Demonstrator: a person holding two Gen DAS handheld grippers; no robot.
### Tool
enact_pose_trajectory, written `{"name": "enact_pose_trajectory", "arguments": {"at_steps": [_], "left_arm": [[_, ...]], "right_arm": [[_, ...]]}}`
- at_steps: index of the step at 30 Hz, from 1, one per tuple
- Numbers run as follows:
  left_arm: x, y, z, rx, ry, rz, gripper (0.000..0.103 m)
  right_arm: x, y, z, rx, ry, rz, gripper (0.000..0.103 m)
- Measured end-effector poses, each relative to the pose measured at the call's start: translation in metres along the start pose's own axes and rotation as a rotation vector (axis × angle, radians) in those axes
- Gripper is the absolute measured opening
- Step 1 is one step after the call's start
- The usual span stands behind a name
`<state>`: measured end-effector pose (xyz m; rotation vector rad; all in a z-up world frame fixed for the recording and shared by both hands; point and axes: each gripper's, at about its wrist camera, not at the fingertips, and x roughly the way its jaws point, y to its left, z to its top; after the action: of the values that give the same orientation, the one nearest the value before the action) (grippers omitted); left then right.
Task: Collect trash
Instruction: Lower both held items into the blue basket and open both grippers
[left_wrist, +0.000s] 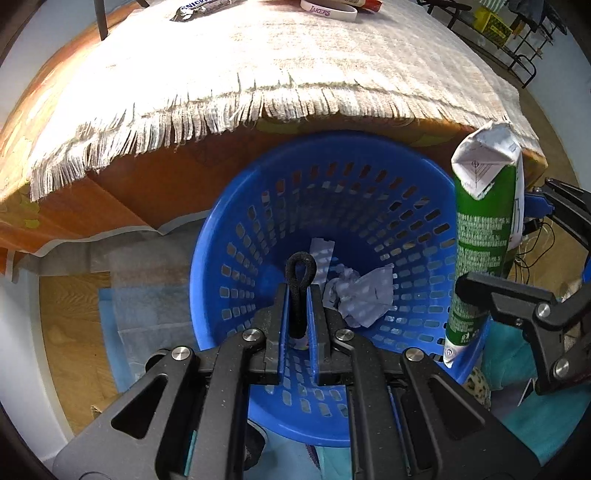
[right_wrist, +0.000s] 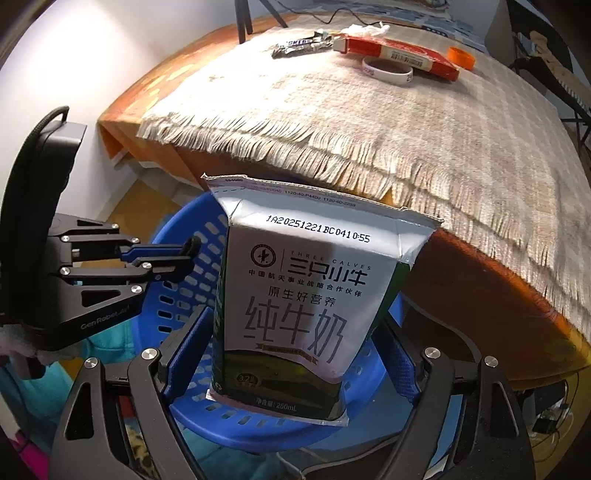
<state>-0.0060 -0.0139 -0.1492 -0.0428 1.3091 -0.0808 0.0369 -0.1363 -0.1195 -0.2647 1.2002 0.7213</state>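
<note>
A blue slotted basket (left_wrist: 258, 206) stands on the floor below the table edge, with crumpled paper (left_wrist: 360, 295) inside. My left gripper (left_wrist: 299, 291) is shut on a black hair tie (left_wrist: 300, 273) and holds it over the basket's inside. My right gripper (right_wrist: 291, 343) is shut on a green and white milk carton (right_wrist: 295, 295), upright over the basket's rim (right_wrist: 192, 218). The carton also shows in the left wrist view (left_wrist: 480, 236) at the basket's right edge. The left gripper shows in the right wrist view (right_wrist: 184, 254).
The table carries a fringed beige cloth (right_wrist: 369, 118) over an orange cover. On its far side lie a candy wrapper (right_wrist: 303, 46), a red box (right_wrist: 402, 55), a white wristband (right_wrist: 388, 70) and an orange ring (right_wrist: 461, 57). Teal fabric (left_wrist: 535, 417) lies on the floor beside the basket.
</note>
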Motion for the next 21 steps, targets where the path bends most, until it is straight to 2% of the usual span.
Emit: {"name": "enact_pose_trajectory", "arguments": {"at_steps": [1, 3, 4, 5, 21], "left_arm": [[0.001, 0.001, 0.001, -0.001, 0.004, 0.003, 0.008], [0.003, 0.002, 0.001, -0.012, 0.012, 0.004, 0.025], [0.003, 0.003, 0.001, -0.017, 0.01, 0.005, 0.041], [0.002, 0.003, 0.001, -0.02, 0.003, 0.008, 0.046], [-0.009, 0.006, 0.005, -0.018, -0.027, 0.033, 0.046]], "right_arm": [[0.001, 0.0, 0.0, 0.003, 0.004, 0.006, 0.086], [0.001, -0.001, 0.0, 0.011, 0.008, 0.016, 0.086], [0.003, 0.0, 0.001, 0.012, 0.009, 0.014, 0.086], [0.003, 0.001, 0.001, 0.012, 0.01, 0.01, 0.086], [-0.008, -0.009, 0.004, 0.049, -0.011, 0.0, 0.086]]}}
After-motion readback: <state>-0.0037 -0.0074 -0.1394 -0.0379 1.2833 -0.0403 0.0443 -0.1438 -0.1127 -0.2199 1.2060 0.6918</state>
